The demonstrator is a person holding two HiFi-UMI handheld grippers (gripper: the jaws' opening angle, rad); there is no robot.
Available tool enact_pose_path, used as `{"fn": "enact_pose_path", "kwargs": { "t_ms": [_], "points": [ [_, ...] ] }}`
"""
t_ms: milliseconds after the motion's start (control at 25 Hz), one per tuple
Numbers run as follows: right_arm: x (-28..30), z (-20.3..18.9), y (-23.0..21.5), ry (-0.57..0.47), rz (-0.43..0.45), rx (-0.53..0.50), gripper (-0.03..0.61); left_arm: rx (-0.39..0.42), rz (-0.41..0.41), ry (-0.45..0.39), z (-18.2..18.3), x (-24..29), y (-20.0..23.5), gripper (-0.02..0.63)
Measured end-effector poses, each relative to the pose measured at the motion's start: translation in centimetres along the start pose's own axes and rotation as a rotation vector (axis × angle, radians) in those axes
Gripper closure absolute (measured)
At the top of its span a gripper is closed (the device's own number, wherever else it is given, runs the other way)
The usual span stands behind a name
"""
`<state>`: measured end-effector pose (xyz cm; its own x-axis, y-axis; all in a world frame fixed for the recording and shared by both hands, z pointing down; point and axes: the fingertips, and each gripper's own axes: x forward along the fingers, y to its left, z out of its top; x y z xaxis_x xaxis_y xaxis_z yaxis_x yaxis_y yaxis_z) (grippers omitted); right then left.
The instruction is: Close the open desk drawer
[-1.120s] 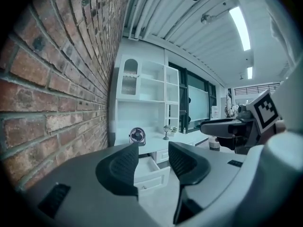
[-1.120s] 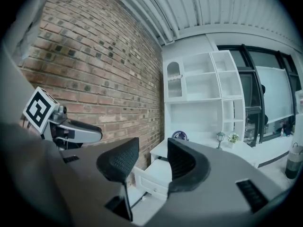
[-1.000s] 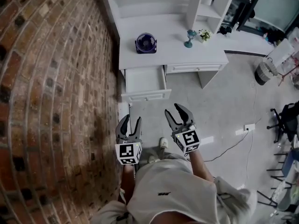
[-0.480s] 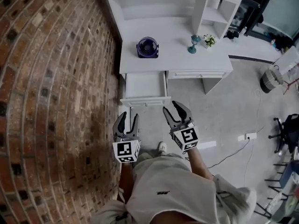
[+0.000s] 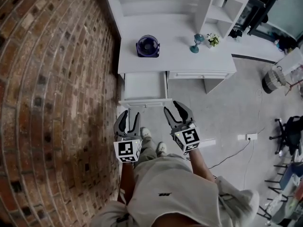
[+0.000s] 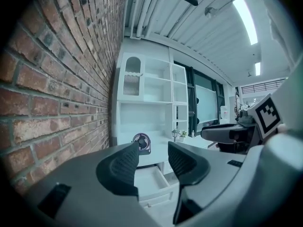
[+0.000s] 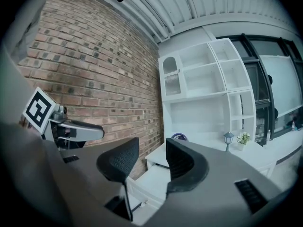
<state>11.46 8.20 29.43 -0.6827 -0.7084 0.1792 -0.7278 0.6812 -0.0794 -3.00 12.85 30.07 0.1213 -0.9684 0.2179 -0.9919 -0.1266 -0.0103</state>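
Note:
The white desk [image 5: 175,56] stands against the brick wall, and its left drawer [image 5: 144,85] is pulled out and looks empty. The drawer front [image 5: 145,101] faces me. My left gripper [image 5: 129,118] hangs open just short of that front, a little left of its middle. My right gripper [image 5: 173,109] is open too, just past the drawer's right corner. Neither touches the drawer. In the left gripper view the open drawer [image 6: 150,178] shows between and below the open gripper [image 6: 154,148]. The right gripper view has the drawer [image 7: 150,179] beneath the open gripper [image 7: 152,146].
A purple fan [image 5: 147,45], a blue lamp [image 5: 194,43] and a small plant [image 5: 212,39] stand on the desktop. A shut drawer [image 5: 199,74] sits to the right. The brick wall [image 5: 57,89] runs close on the left. A power strip [image 5: 251,136] with its cable lies on the floor at right.
The person has stepped closer to the desk, a foot now showing ahead. Both grippers have come nearer the drawer front and stay open. The drawer is still pulled out.

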Motion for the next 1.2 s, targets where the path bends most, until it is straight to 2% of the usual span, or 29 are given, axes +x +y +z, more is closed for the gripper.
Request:
{"fn": "enact_pose_path", "kwargs": {
  "t_ms": [160,360,600,1200],
  "points": [
    [2.0,-0.9,-0.7,0.027,-0.022,0.001,0.402,-0.013,-0.022,0.019,-1.2,2.3,1.1,0.409],
    [4.9,-2.8,-1.9,0.083,-0.06,0.004,0.402,0.016,-0.048,0.057,-3.2,5.7,2.4,0.41],
    [9.2,-5.6,-2.4,0.17,-0.087,0.022,0.402,-0.014,-0.085,0.128,-7.0,9.5,5.0,0.408],
    [14.0,-15.9,-4.3,0.402,-0.163,0.047,0.402,-0.054,-0.13,0.309,-17.5,14.8,8.5,0.394]
  ]
}}
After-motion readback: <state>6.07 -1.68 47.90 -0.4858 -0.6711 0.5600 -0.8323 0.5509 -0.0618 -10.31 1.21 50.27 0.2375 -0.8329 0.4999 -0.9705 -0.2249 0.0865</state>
